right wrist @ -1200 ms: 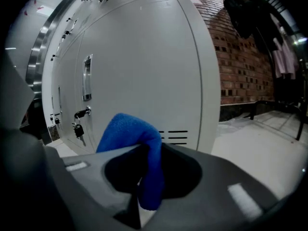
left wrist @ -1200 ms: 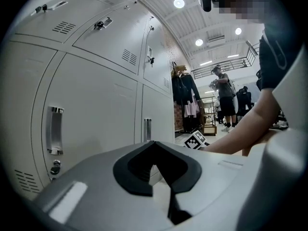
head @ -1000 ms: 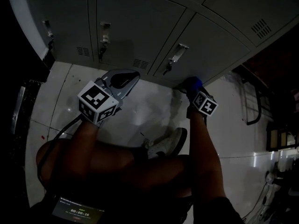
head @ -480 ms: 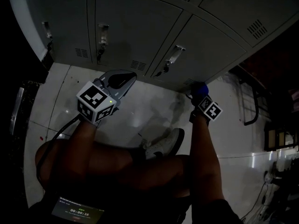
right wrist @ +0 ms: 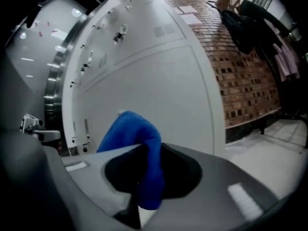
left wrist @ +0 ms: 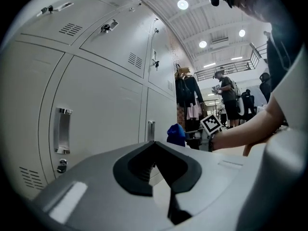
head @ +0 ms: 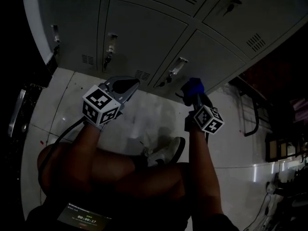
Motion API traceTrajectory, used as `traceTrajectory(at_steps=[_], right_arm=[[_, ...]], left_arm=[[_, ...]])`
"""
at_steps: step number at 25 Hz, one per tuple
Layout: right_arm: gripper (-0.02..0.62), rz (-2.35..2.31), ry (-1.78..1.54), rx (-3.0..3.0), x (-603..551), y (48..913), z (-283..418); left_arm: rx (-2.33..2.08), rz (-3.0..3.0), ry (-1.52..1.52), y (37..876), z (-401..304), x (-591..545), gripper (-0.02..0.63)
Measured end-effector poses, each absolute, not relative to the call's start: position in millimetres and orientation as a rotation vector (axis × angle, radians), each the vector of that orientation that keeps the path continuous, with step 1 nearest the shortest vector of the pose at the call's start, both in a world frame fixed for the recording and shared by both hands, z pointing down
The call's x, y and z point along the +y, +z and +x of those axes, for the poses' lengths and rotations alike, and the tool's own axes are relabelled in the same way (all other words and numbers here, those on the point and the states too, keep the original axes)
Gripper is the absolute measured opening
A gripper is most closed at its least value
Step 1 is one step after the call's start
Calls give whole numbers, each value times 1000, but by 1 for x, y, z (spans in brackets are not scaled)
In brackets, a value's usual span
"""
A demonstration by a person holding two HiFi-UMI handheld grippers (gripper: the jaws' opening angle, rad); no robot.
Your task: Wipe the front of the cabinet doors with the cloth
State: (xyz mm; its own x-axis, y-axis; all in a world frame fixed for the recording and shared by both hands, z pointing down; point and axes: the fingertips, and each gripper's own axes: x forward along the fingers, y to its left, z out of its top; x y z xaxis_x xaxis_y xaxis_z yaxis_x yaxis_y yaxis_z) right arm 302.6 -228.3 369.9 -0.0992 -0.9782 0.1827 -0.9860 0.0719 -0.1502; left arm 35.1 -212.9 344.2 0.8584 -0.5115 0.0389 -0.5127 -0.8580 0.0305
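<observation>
Closest to the camera are the person's bare legs (head: 144,177) and a white sneaker (head: 166,153) on a glossy pale tile floor (head: 144,119). The left gripper (left wrist: 155,144) has its grey plastic jaws pressed together with nothing between them. It hangs over the floor, a bit short of the lockers, with its black-and-white marker cube (head: 101,105) facing up. The right gripper (right wrist: 144,150) is clamped down on the cloth (right wrist: 129,129), a fuzzy bright blue rag that bulges up out of the jaws in a soft hump. The cloth is right up by the lower edge of a cabinet door, but I can't tell if it's actually touching. Beyond that are the cabinet doors (head: 144,37): flat, smooth grey metal panels with small slotted vents (head: 88,59) and shiny upright handles (head: 179,65).
</observation>
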Motion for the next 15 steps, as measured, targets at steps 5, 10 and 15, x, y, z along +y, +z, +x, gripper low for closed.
traceTrajectory(at_steps=[5,10,15], right_arm=[[61,1789,173,-2616,-209,329,208],[61,1608,135,-2735,-198,325,161],[61,1498,137,-2788,-198,332,137]], left_arm=[[-828,2982,36,345,35,-212,3],[-839,2996,22,342,36,-215,3],[-824,3009,57,350,40,-214,3]])
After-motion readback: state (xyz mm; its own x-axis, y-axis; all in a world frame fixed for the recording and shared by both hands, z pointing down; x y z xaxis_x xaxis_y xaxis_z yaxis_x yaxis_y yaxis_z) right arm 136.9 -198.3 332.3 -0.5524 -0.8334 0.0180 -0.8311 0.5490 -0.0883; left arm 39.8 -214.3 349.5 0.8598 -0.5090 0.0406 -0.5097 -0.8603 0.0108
